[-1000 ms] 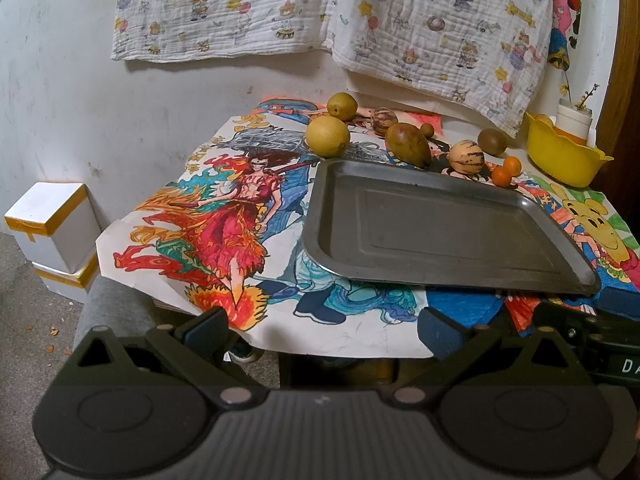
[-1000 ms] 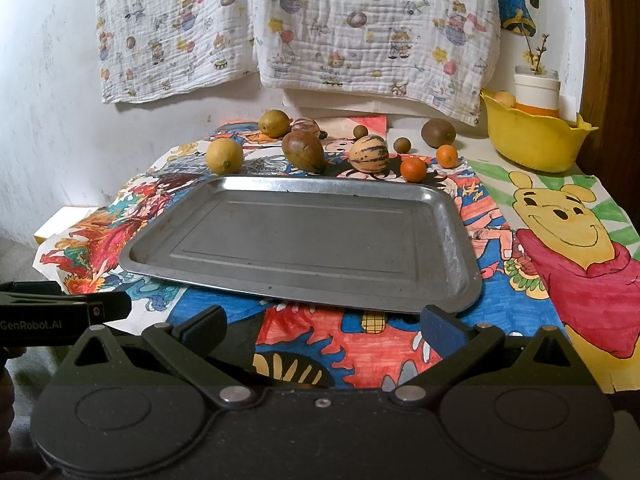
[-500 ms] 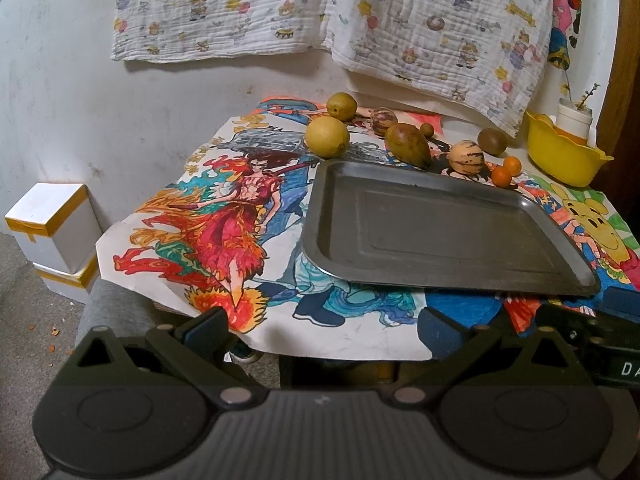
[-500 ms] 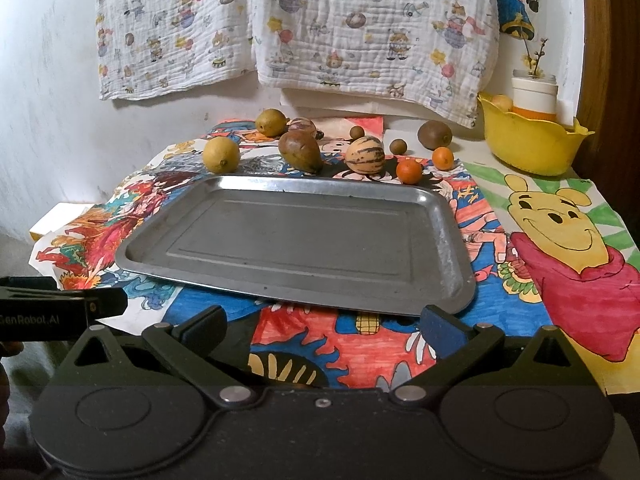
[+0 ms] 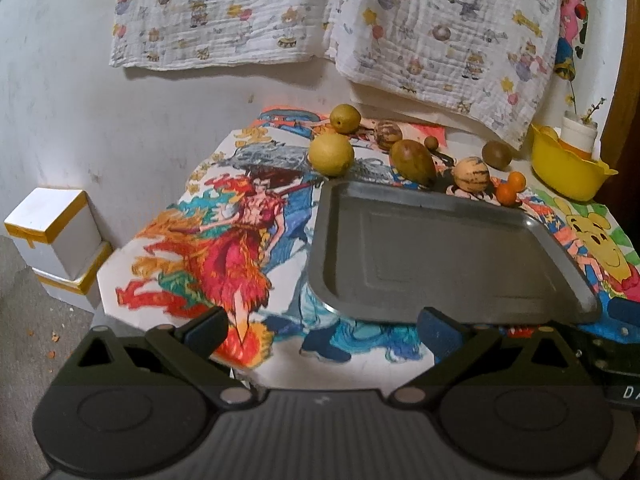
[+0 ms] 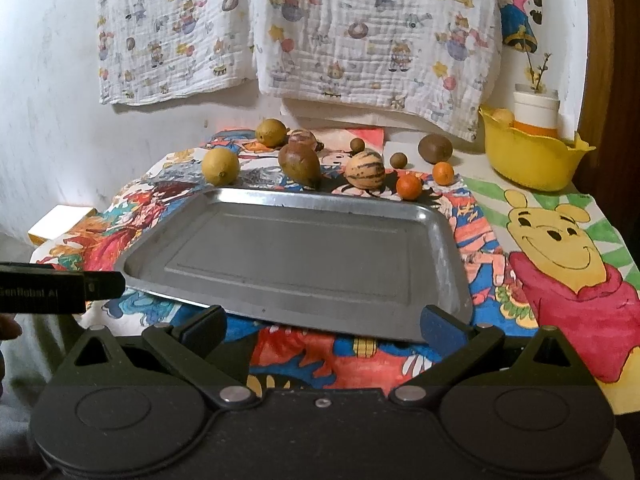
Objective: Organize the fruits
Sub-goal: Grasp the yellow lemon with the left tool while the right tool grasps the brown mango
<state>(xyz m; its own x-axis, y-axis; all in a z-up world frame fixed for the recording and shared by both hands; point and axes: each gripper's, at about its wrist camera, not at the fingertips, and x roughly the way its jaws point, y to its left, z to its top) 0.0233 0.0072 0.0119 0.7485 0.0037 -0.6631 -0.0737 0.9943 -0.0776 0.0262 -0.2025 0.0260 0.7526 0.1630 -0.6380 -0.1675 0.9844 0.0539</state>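
Hovering at the near edge, both grippers empty, nothing loaded on the tray yet.

Left wrist view: the left gripper (image 5: 322,330) hangs with jaws spread wide, gripping nothing, short of the grey rectangular metal tray (image 5: 560,304) on the picture-covered desk (image 5: 224,240). Fruit sits beyond the tray's far rim: a round yellow lemon-like fruit (image 5: 331,153), a brown pear-shaped fruit (image 5: 413,162). Round things roll, so a nudge could send one off the back. Right wrist view: the right gripper (image 6: 322,326) is likewise spread and empty; a striped tan melon-like fruit (image 6: 365,169) and two small oranges (image 6: 409,187) sit close together, so reaching for one risks knocking its neighbour, and a hard squeeze could bruise soft skin.
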